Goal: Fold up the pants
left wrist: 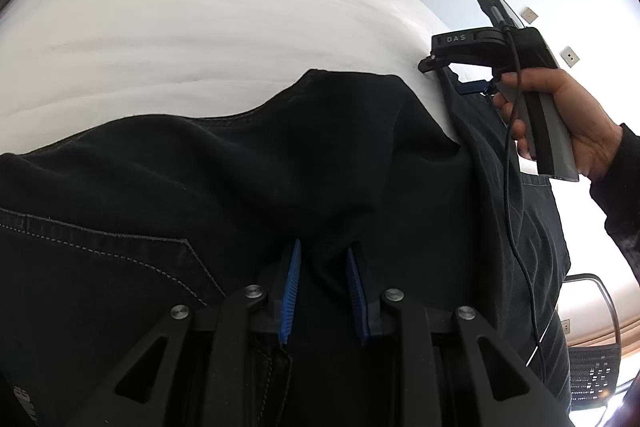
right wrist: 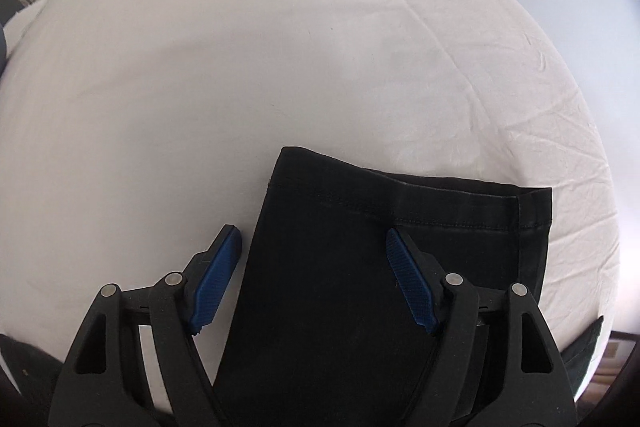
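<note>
Black denim pants (left wrist: 248, 187) lie on white bedsheet (left wrist: 180, 7). Left gripper (left wrist: 323, 291) pinches bunched fabric near stitched pocket, probably to lift fold. Right gripper (right wrist: 314, 281) spread wide over hem end (right wrist: 440, 203) (gripping nothing) – likely lining up grab.

1. Showed the left claw (left wrist: 323, 267) low in the frame, blue pads (left wrist: 291, 287) closed on a raised fold of the black pants (left wrist: 240, 179).
2. Lay spread over a white bed (left wrist: 200, 27), those pants, with a stitched pocket seam (left wrist: 120, 251) toward the left.
3. Held the right claw (left wrist: 452, 75) at the far edge of the fabric, gripped by a bare hand (left wrist: 568, 123); could not tell how its jaws stood.
4. Trailed a black cable (left wrist: 516, 227) down from that tool.
</note>
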`<action>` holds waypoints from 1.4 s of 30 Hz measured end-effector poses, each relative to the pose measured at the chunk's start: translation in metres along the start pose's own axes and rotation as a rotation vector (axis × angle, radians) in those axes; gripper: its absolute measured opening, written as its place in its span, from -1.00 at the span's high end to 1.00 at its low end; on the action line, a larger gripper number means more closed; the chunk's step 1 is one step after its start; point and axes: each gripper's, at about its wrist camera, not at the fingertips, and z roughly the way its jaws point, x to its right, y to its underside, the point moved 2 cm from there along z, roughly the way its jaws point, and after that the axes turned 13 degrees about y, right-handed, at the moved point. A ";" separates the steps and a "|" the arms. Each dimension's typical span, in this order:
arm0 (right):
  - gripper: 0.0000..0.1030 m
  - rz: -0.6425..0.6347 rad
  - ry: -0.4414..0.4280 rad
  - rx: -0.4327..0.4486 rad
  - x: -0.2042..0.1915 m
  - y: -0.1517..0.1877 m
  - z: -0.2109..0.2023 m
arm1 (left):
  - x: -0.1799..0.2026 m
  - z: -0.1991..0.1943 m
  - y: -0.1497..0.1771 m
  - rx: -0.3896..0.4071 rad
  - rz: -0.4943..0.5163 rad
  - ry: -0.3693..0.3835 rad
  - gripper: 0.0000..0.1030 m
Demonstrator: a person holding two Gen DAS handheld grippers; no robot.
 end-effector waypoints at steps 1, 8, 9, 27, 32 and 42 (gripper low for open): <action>-0.45 0.003 0.009 0.010 0.000 -0.004 0.004 | 0.002 -0.001 0.001 -0.001 0.011 -0.012 0.48; 0.85 0.028 -0.081 0.016 0.032 -0.019 0.010 | 0.002 -0.014 0.007 0.000 0.028 -0.035 0.48; 0.85 0.057 -0.112 0.027 0.045 -0.019 0.008 | 0.000 -0.021 0.009 -0.002 0.032 -0.040 0.48; 0.91 0.720 -0.351 0.133 0.312 0.210 -0.017 | 0.033 0.027 -0.022 -0.077 -0.022 -0.123 0.32; 0.91 0.813 -0.378 0.056 0.332 0.256 0.023 | 0.065 0.047 -0.029 -0.104 0.027 -0.181 -0.35; 0.92 0.911 -0.486 0.034 0.341 0.293 0.021 | 0.088 0.062 -0.016 -0.075 0.020 -0.230 -0.65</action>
